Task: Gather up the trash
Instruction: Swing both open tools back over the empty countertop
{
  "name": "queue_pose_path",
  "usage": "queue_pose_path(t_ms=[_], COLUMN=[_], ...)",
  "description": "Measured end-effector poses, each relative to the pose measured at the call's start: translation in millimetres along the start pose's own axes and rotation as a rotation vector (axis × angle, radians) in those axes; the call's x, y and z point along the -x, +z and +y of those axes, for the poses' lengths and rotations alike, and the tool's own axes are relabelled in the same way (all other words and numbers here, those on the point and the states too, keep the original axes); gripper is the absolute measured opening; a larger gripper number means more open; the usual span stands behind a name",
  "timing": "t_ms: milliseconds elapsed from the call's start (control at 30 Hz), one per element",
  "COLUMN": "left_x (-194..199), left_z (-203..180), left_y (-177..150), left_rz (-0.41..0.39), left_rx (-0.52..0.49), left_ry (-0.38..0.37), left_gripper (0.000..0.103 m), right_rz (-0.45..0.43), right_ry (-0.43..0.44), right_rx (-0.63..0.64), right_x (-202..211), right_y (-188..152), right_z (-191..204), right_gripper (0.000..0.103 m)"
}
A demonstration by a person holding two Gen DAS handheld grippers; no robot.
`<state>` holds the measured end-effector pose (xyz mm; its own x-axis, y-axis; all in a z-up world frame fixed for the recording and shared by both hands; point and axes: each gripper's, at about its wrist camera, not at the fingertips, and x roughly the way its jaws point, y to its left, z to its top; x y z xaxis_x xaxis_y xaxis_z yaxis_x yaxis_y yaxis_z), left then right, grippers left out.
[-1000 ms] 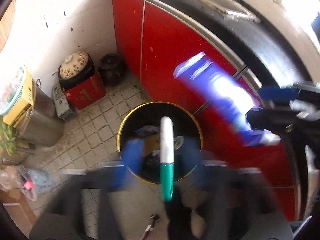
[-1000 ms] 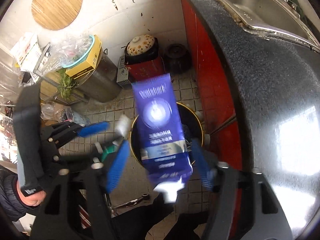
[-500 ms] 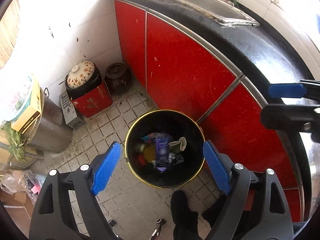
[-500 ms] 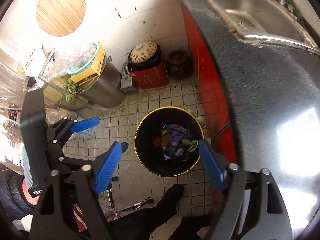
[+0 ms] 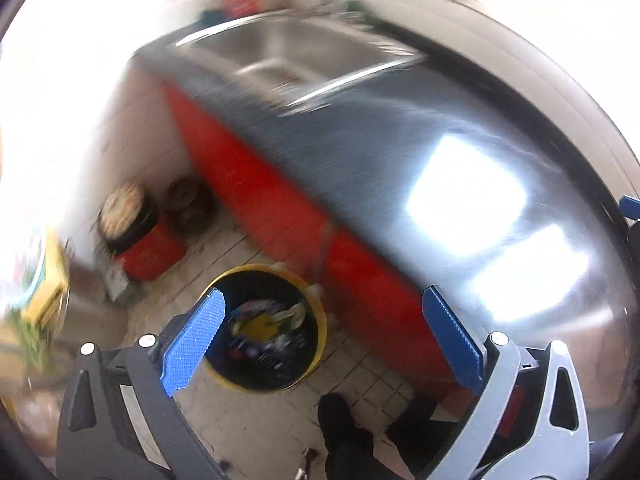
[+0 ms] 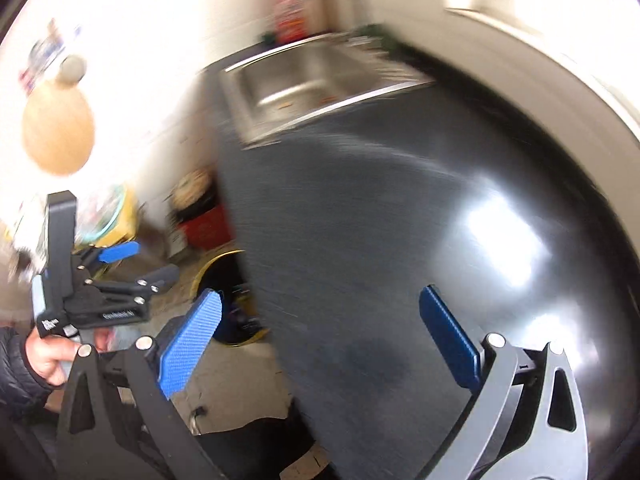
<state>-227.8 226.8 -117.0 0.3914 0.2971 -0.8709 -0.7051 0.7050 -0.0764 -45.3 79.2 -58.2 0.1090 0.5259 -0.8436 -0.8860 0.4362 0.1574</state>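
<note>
Both tools gape empty — left tool [image 5: 320,340], right tool [image 6: 316,340], jaws just opened — so scan the dark speckled desk [image 6: 380,220] before leaving the yellow-rimmed black bin [image 5: 316,344], bottom centre.

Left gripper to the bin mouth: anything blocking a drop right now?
Nothing visible blocks it. In the left wrist view the left gripper is open and empty, with the yellow-rimmed bin on the floor beyond its fingers, mouth uncovered and trash inside. The red cabinet front stands beside the bin, not over it.

Right gripper [image 6: 320,328] fingers just opened wide, empty, over dark countertop [image 6: 400,220]; sink [image 6: 316,76] beyond.
</note>
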Motion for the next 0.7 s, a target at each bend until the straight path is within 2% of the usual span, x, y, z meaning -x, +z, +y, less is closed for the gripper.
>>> queue_pose_path(t_ms=[200,300,400,533,600,633,700], left_x=[1.1,5.3,9.7,17.5,21.4,23.7,26.4], left_z=[-120.5,-184.2,-247.1,-305.7,-327.0,-338.2,-355.7], left_y=[37.9,46.4,47.0,42.5,38.2,36.0,34.7], left_rz=[-0.002,-0.002,-0.003,0.0,0.005,0.006,0.008], left_rx=[-0.192,-0.309,-0.43,-0.529,-0.56,-0.578,-0.606], left_ry=[-0.142,-0.181,-0.204,-0.251,-0.273,-0.284,-0.295], left_gripper=[0.096,0.096,0.096,0.096,0.096,0.096,0.096], right_rz=[-0.094,-0.136,-0.157,-0.171,-0.177,-0.183,-0.182], right_ry=[-0.198,-0.291,-0.376,-0.487,-0.511,-0.531,-0.537], right_rx=[-0.223,-0.353,-0.448,-0.575,-0.632,-0.693,-0.711], right_x=[79.3,117.0,145.0,179.7,192.7,204.2,207.4], right_y=[-61.6,-96.6,-127.8,-167.4,-182.3,-200.1,-206.8], right_z=[-106.9,-153.7,-182.4,-209.9,-218.3,-227.0,-229.5], right_gripper=[0.096,0.096,0.096,0.096,0.096,0.096,0.096])
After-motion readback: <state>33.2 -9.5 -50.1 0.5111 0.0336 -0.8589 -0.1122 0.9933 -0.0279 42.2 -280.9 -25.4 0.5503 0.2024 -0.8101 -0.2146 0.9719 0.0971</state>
